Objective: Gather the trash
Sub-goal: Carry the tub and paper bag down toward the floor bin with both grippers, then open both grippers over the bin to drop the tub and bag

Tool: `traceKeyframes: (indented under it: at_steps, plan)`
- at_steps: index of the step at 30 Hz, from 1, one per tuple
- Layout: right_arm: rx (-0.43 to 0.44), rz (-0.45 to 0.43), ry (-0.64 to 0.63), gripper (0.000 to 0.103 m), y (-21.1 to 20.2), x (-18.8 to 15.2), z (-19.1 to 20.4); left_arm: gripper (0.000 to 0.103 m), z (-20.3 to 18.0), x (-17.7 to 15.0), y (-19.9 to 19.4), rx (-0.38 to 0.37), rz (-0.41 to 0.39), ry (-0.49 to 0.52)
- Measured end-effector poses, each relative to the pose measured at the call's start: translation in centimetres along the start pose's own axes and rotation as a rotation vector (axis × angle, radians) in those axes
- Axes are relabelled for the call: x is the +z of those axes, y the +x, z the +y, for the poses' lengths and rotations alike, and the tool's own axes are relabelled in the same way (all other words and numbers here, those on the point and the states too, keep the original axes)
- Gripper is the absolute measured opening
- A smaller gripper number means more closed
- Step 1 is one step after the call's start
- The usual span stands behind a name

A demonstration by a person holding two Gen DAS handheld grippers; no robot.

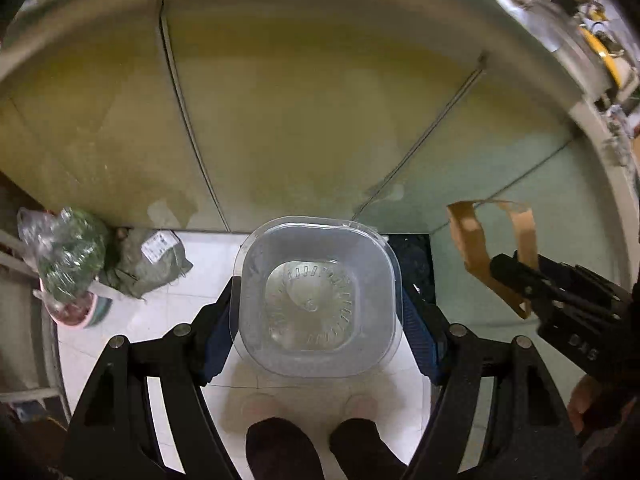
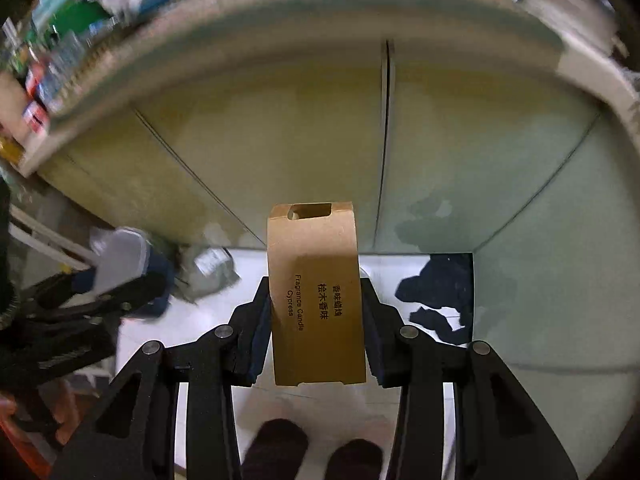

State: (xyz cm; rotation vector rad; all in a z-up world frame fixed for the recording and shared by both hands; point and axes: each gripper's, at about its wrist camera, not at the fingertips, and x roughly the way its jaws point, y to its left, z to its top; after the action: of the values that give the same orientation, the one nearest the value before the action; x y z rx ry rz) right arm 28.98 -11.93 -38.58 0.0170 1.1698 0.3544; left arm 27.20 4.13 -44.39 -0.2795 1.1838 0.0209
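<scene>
Trash in hand, two pieces. The left gripper (image 1: 316, 312) has its blue-padded fingers (image 1: 218, 332) closed against opposite sides of a clear, square, round-cornered plastic food tub (image 1: 316, 300), seen mouth-on with its embossed base facing away; it is held in the air above the white tiled floor (image 1: 172, 312). The right gripper (image 2: 318, 320) is clamped on the two long edges of a flattened brown kraft-paper candle carton (image 2: 318, 304) printed "Fragrance Candle Cypress", its hang-slot end pointing forward and away from the holder. In the left wrist view the same carton appears edge-on at the right, an open sleeve pinched in the right gripper's tips.

Both pieces hang in front of the pale green cabinet doors (image 1: 304, 120) below a cluttered worktop edge (image 2: 120, 52); the person's dark-socked feet (image 1: 284, 448) stand on the tiles directly beneath.

Judged progress: the pick-up stage for these two items looks complete, and neither is yet deposited. No bin or bag mouth can be identified with certainty in either view.

Possible remainder: at the foot of the cabinets, towards the left edge of the floor, lie a crumpled grey mailing bag with a white label (image 1: 148, 264) and a clear plastic bag of green contents (image 1: 68, 252) resting on a pink round basin (image 1: 76, 312); a dark cloth (image 2: 440, 296) lies at the right cabinet corner. Whether these count as trash cannot be told.
</scene>
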Motion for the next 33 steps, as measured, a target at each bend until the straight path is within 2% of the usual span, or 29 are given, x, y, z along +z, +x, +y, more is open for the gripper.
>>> traceKeyframes:
  at_steps: [8,13,15,16,18,21,30,33]
  plan:
    - [0.061,0.085,-0.040,0.037,13.3,-2.2,-3.0,0.073,2.4,-2.5,10.2,0.048,0.046,-0.055]
    - [0.105,0.088,-0.047,0.038,19.0,-2.3,-4.0,0.073,2.9,-3.3,15.3,0.065,0.074,-0.041]
    - [0.119,0.100,-0.047,0.041,20.8,-2.2,-4.4,0.073,2.7,-3.3,16.9,0.053,0.085,-0.033]
    - [0.123,0.108,-0.041,0.046,21.5,-2.1,-4.5,0.073,2.5,-3.1,17.5,0.046,0.089,-0.027]
    - [0.129,0.098,-0.022,0.048,21.9,-2.0,-5.0,0.073,1.9,-2.8,18.9,0.039,0.096,-0.005]
    - [0.111,0.084,-0.010,0.058,21.8,-2.1,-6.0,0.073,0.5,-2.4,20.5,0.024,0.105,0.035]
    - [0.044,0.063,0.038,0.059,19.8,-2.1,-9.8,0.074,-2.5,-1.1,24.8,-0.061,0.172,0.066]
    - [0.028,0.050,0.050,0.059,18.6,-1.8,-10.7,0.074,-2.9,-0.6,24.4,-0.043,0.167,0.074]
